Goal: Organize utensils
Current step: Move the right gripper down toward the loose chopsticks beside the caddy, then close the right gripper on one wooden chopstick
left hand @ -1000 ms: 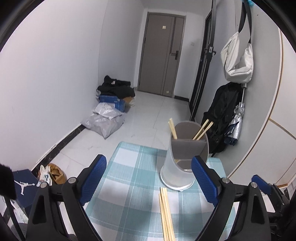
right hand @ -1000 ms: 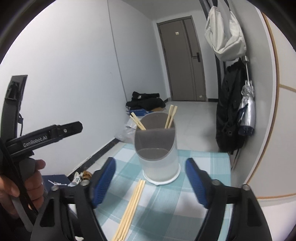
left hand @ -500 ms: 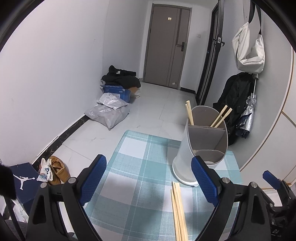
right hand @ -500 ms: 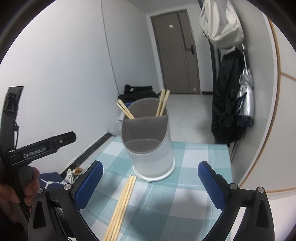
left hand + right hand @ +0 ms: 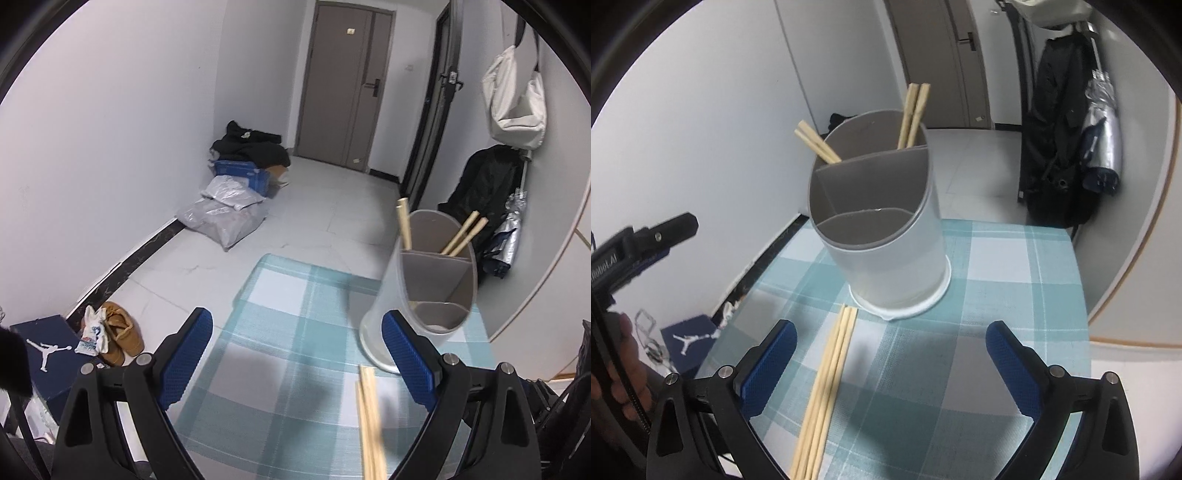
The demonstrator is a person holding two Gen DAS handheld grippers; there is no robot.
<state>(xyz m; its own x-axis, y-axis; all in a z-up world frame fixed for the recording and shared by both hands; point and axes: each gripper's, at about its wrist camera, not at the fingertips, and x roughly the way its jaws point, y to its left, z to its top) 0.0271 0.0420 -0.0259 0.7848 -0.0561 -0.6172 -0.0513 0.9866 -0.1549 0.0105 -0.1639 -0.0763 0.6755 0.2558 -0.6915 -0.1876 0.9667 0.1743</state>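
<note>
While both tongs stand wide and empty, right tongs [image 5: 890, 365] having just spread, the step looks like reaching for the loose chopsticks [image 5: 827, 384] lying on the checked bench [image 5: 1015, 266], tips just short of the holder [image 5: 886, 229]. Next comes closing on what seems four sticks; left tongs [image 5: 295, 354] hover nearby.

The loose chopsticks [image 5: 827, 391] on the surface [image 5: 997, 258] run off the bottom edge in both views, so their near ends are unseen; in the left wrist view they are blurred. The right tool's left finger [image 5: 768, 365] covers part of them. Inside the utensil holder [image 5: 886, 236], the lower ends of the 2 standing pairs [image 5: 912, 114] are hidden by its dividers. The left tool's right finger [image 5: 410, 358] covers the holder's base.
</note>
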